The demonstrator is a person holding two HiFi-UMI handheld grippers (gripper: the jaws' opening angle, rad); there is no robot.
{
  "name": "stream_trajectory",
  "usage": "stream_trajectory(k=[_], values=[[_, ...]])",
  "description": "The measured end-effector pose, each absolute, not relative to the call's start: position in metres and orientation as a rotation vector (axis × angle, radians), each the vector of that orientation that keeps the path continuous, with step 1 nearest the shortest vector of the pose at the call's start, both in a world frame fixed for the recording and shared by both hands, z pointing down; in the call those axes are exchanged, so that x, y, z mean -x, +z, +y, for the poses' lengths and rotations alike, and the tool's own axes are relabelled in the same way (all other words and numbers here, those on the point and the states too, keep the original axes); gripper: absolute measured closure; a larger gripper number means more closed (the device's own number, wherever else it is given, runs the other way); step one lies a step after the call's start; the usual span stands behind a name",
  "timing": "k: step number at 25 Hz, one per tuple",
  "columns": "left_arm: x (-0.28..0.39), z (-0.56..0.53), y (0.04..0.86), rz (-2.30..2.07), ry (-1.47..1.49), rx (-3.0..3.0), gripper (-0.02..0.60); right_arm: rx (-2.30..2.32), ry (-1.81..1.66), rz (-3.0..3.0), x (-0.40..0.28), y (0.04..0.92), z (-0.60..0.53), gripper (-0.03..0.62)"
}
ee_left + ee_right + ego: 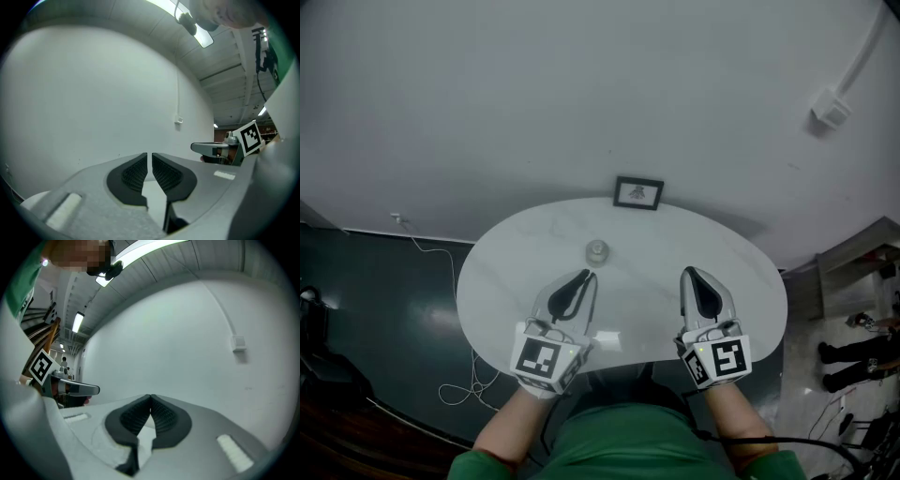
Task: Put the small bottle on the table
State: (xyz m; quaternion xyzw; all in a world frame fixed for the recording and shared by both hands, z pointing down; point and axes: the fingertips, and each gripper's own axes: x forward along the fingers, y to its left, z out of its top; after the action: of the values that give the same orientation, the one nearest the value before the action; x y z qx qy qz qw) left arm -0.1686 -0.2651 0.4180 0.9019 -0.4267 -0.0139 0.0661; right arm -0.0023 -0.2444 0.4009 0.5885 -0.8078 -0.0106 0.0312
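Note:
The small clear bottle (597, 250) stands upright on the white oval table (731, 262), seen from above in the head view. My left gripper (582, 277) hovers just short of it, tips a little to the bottle's near left, apart from it. Its jaws are shut to a thin slit with nothing between them, as the left gripper view (149, 157) shows. My right gripper (691, 274) is over the table's right half, well away from the bottle, jaws shut and empty (150, 399). Neither gripper view shows the bottle.
A small framed picture (638, 192) stands at the table's far edge against the white wall. A white cable (455, 309) trails over the dark floor on the left. Someone's feet (848, 361) and clutter are at the far right.

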Motion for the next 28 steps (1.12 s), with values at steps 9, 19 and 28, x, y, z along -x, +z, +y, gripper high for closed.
stream_trajectory(k=[9,19,28], values=[[0.149,-0.260,0.355,-1.343,-0.124,-2.792,0.571,-1.788,-0.157,-2.573,-0.004,0.354,-0.242,0.599],[0.111,-0.258,0.340,-1.463,-0.147,-2.741,0.569,-1.739,-0.189,-2.656,-0.048,0.337,-0.237,0.599],[0.086,-0.254,0.342,-1.572,-0.098,-2.702,0.569,-1.702,-0.159,-2.711,-0.086,0.338,-0.236,0.599]])
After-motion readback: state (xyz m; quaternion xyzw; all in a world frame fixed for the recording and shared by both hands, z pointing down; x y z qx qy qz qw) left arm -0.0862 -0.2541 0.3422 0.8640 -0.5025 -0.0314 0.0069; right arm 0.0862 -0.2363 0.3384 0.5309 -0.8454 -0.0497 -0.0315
